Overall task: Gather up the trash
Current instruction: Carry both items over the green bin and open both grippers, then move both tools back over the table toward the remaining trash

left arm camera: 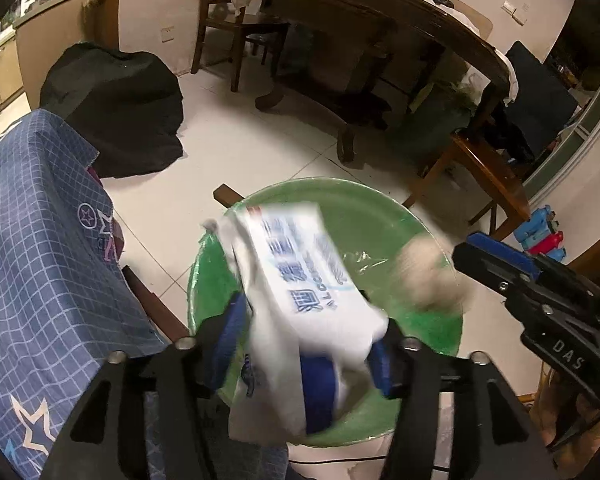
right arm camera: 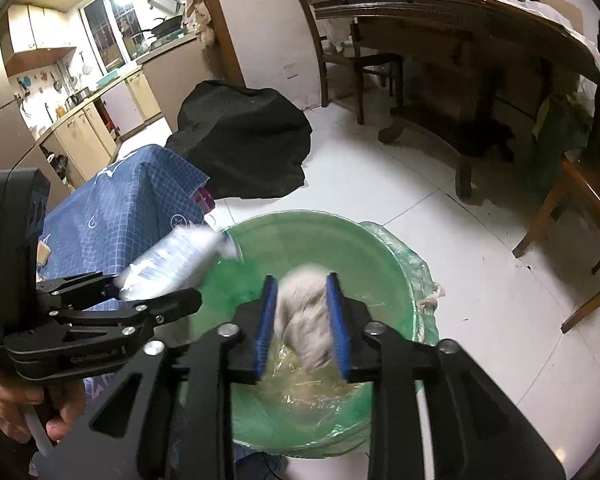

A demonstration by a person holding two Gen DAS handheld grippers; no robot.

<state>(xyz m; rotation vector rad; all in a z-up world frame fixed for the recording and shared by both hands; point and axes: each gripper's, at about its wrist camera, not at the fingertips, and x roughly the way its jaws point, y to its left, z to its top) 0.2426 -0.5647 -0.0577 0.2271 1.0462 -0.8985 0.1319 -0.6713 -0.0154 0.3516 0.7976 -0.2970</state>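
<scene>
Left wrist view looks down into a round bin lined with a green plastic bag (left arm camera: 384, 216), standing on a pale tiled floor (left arm camera: 236, 148). Between the blue pads of the left gripper (left arm camera: 306, 340) sits a white wipes packet with blue print (left arm camera: 300, 272), blurred, its far end reaching over the bin's opening; a white tissue (left arm camera: 268, 384) hangs beside it. The pads stand spread on either side of the packet, and the blur hides whether they touch it. At the right edge the right gripper (left arm camera: 496, 256) reaches in, with a blurred off-white wad (left arm camera: 428, 276) just left of its tip, over the liner.

In the right wrist view the right gripper (right arm camera: 302, 324) is directly above the bin (right arm camera: 380, 248). The off-white crumpled wad (right arm camera: 306, 316) lies between its blue pads; the jaws are parted a little, the wad blurred and seemingly loose rather than squeezed. Crumpled clear plastic (right arm camera: 320, 384) lies in the bottom of the liner. On the left, the left gripper (right arm camera: 156, 284) holds the packet (right arm camera: 172, 264) over the bin's near-left rim, a hand (right arm camera: 24, 408) on its handle.

A blue checked cloth with stars (left arm camera: 40, 260) lies to the left of the bin, a black cover (left arm camera: 116, 112) is heaped farther back, and a dark wooden table (left arm camera: 380, 20) with chairs stands at the far right.
</scene>
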